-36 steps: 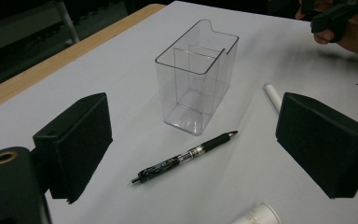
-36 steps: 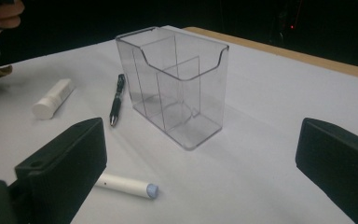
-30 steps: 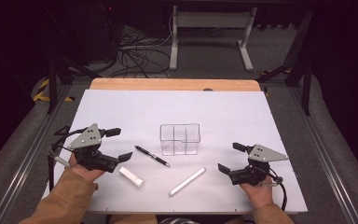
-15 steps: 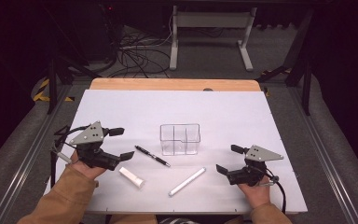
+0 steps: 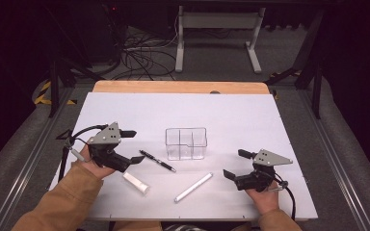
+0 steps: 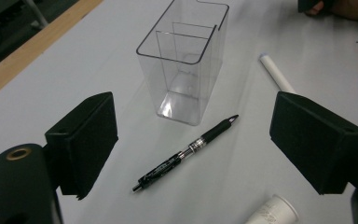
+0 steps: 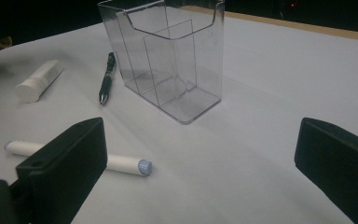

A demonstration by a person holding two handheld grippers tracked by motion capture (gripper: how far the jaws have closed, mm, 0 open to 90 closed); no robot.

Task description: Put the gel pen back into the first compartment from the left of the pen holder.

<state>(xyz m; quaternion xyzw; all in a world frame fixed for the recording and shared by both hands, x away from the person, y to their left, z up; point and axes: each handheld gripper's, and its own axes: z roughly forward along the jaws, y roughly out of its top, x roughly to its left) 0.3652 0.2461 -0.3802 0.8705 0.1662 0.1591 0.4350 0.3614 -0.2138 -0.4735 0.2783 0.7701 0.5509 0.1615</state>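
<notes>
Left tongs (image 5: 134, 147) gape near black pen (image 5: 157, 160), clear organizer (image 5: 186, 143) beyond.

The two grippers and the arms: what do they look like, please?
Each gripper, left and right, has a black body, two blocky black jaws, a grey three-cornered plate with small holes on top, and a trailing black cable. The left gripper view shows a brass-ringed hole at one jaw's base. The person wears tan-orange sleeves.

Tan-brown long sleeves (image 5: 65, 199) on both forearms. Left tool (image 5: 131, 146): black body, blocky matte-black jaws, grey three-cornered top plate with small dark holes, black cable looping off the rear, brass-ringed hole by one jaw. Right tool (image 5: 235, 164): same build, black cable trailing behind.
</notes>
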